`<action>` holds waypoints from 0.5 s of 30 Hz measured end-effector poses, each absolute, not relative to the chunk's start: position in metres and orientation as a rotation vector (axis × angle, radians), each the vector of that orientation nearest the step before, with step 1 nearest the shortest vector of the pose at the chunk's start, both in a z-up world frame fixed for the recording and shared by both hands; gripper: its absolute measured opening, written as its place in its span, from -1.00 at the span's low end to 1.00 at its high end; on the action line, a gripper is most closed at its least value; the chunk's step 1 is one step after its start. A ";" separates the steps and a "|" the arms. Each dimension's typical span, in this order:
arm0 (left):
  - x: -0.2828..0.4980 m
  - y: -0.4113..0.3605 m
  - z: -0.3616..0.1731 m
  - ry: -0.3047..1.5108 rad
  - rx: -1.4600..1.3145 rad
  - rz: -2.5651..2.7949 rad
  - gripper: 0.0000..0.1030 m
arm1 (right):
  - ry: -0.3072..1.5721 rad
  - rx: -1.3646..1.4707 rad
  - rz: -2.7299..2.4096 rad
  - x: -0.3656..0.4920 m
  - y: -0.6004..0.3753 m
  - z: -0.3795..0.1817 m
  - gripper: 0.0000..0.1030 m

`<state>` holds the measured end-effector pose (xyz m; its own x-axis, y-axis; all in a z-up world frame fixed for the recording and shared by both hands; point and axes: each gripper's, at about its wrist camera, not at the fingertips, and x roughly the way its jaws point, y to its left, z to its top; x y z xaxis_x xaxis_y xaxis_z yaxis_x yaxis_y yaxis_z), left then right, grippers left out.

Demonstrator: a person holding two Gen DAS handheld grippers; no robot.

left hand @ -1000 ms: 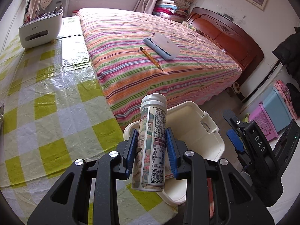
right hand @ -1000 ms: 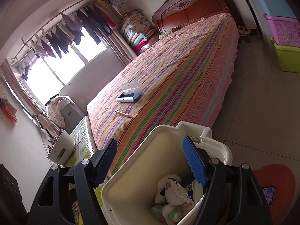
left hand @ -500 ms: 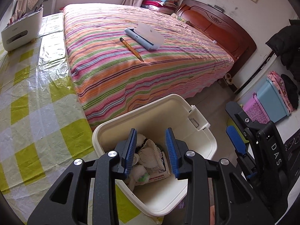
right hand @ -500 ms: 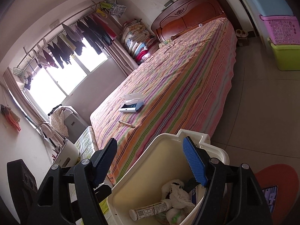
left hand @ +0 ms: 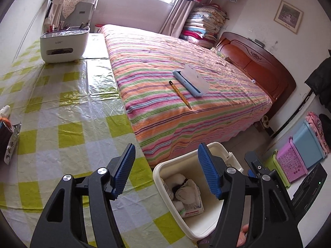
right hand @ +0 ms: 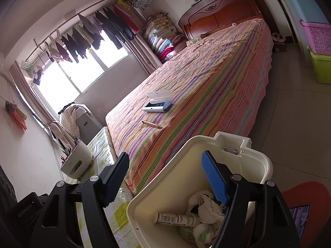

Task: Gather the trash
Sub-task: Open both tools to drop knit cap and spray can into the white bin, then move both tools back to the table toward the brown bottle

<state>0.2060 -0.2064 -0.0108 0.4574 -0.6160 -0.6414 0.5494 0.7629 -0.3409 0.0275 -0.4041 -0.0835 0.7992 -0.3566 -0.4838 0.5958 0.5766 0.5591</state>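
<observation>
While left tool [left hand: 165, 170] just opened empty, bottle [right hand: 176, 219] lies in bin [right hand: 256, 161].

The left gripper [left hand: 165, 169] is built from matte black plastic arms with triangular cut-outs, joined by round silver screws. Its fingers [left hand: 125, 171] are faced with ribbed blue pads. The right gripper [right hand: 165, 177] is made the same way: black skeletal arms, silver pivot screws, and ridged pads, of which one is seen as bright blue and the other appears dark in shadow. Pale lettering is printed on a black housing at the lower left of the right wrist view.
</observation>
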 end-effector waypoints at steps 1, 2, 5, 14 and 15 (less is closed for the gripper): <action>0.209 -0.202 -0.010 0.824 -0.090 -0.703 0.21 | 0.344 0.775 -0.565 0.029 -0.404 -0.084 0.37; 0.212 -0.198 -0.009 0.821 -0.089 -0.691 0.21 | 0.351 0.778 -0.561 0.031 -0.403 -0.085 0.37; 0.217 -0.184 -0.005 0.812 -0.088 -0.668 0.22 | 0.364 0.781 -0.551 0.035 -0.399 -0.087 0.37; 0.236 -0.122 0.001 0.785 -0.108 -0.565 0.25 | 0.388 0.769 -0.520 0.045 -0.387 -0.087 0.50; 0.240 -0.110 0.002 0.783 -0.120 -0.552 0.26 | 0.392 0.767 -0.516 0.046 -0.385 -0.087 0.50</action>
